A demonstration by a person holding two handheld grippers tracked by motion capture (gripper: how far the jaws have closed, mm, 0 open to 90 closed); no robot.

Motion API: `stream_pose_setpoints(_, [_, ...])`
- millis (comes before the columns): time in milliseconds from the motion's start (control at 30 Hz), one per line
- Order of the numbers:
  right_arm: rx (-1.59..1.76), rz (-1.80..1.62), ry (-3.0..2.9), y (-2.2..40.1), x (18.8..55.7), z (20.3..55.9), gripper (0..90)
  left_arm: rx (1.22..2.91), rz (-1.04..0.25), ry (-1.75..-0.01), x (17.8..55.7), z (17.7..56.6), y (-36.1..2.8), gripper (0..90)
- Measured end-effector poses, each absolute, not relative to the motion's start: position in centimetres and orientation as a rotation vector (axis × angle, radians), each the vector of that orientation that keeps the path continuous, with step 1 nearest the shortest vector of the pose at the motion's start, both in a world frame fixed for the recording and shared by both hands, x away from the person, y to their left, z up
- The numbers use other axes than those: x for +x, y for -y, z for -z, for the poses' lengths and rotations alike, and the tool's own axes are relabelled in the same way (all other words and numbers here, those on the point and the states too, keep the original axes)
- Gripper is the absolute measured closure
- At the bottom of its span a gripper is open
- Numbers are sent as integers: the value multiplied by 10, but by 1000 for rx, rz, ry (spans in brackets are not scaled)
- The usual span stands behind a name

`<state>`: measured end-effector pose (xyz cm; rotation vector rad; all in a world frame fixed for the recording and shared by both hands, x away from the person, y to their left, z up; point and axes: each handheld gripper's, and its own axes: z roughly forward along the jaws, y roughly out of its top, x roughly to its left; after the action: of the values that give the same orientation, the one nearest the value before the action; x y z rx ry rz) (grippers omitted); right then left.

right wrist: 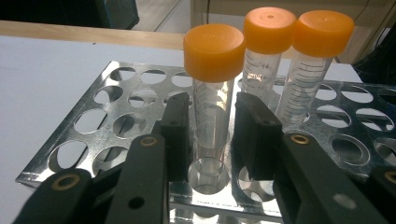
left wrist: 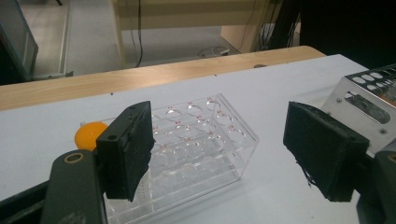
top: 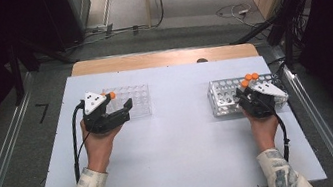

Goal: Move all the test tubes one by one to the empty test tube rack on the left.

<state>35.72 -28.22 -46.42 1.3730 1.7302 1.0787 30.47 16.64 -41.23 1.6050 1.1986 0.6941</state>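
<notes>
Orange-capped, the nearest tube [right wrist: 212, 88] stands upright in the metal rack [right wrist: 116, 121], its long axis vertical and its cap pointing up. The right claw [right wrist: 212, 126] has its two black jaws on either side of the clear tube body, close against it below the cap; whether the pads truly press on the plastic is hard to judge, though they look to be touching. Two more capped tubes [right wrist: 289, 65] stand just behind it, also upright. The rack sits near the right edge of the desk [top: 178, 147], and in the high view the right claw [top: 251, 96] covers part of it, with three orange caps showing above.

Near the left edge, the left claw [left wrist: 219, 154] is spread wide with nothing between its jaws, aimed past the clear plastic rack [left wrist: 196, 144]. An orange cap [left wrist: 88, 135] lies beside that rack, half hidden by one jaw; its tube cannot be made out.
</notes>
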Motion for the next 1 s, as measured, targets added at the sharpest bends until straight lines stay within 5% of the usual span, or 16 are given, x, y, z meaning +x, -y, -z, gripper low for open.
stream_pose_setpoints(167, [1365, -1075, -1729, 282, 357, 464, 710, 1603, -695, -1199, 305, 412, -167, 251])
stream_pose_setpoints(1000, [1283, -1169, -1611, 284, 338, 438, 712, 1608, -694, -1196, 305, 412, -165, 251])
